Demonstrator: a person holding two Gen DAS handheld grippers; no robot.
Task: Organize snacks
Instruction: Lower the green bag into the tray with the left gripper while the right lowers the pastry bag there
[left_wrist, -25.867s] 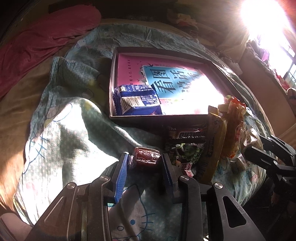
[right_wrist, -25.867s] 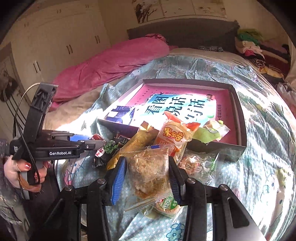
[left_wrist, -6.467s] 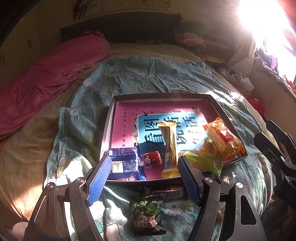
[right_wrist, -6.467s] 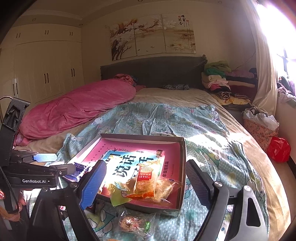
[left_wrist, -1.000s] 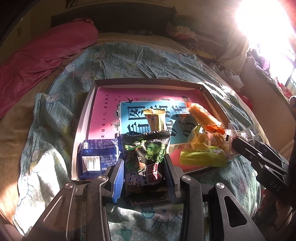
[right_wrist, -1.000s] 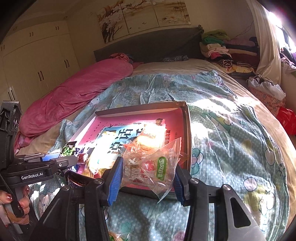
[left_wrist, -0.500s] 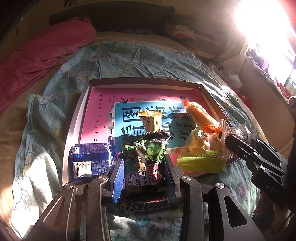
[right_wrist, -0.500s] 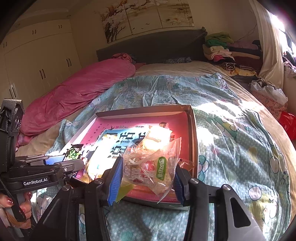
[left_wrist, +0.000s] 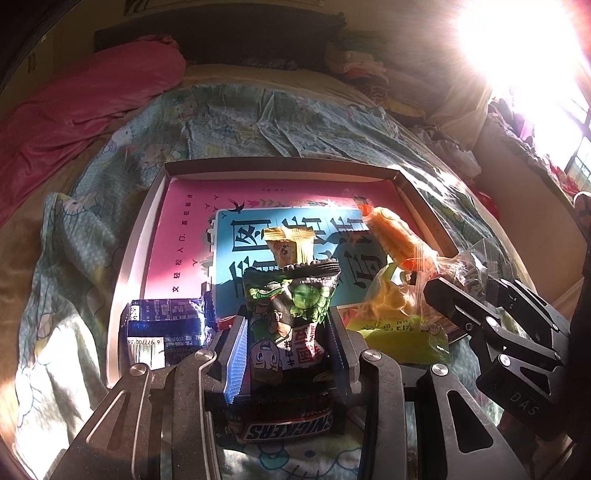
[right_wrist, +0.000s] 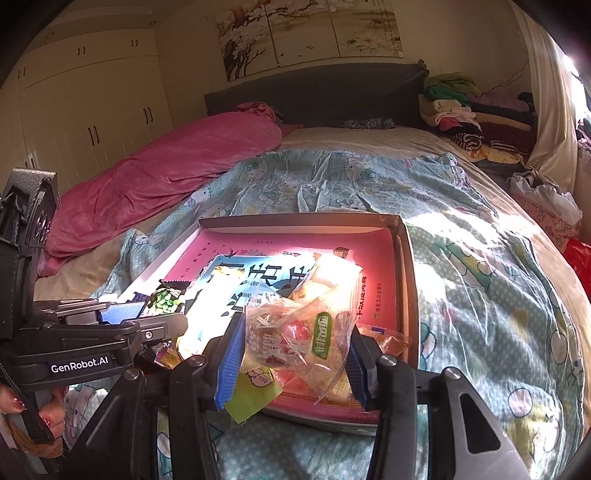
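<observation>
My left gripper (left_wrist: 288, 347) is shut on a dark green pea snack packet (left_wrist: 291, 314) and holds it over the near edge of the shallow box (left_wrist: 155, 206) with the pink and blue bottom. My right gripper (right_wrist: 290, 354) is shut on a clear plastic snack bag (right_wrist: 295, 332) above the box's near right part (right_wrist: 404, 266). In the box lie a blue packet (left_wrist: 162, 328), a yellow bar (left_wrist: 290, 247), an orange packet (left_wrist: 395, 236) and a yellow-green packet (left_wrist: 399, 332). A Snickers bar (left_wrist: 288, 428) lies on the bedspread under the left gripper.
The box sits on a light blue cartoon bedspread (right_wrist: 480, 280). A pink blanket (right_wrist: 166, 173) lies far left. Folded clothes (right_wrist: 472, 110) are stacked by the headboard. The left gripper shows at the left of the right wrist view (right_wrist: 110, 328). Strong window glare fills the upper right (left_wrist: 517, 44).
Both grippers have moved a little forward over the box with their packets. The Snickers bar has come into view below the left gripper.
</observation>
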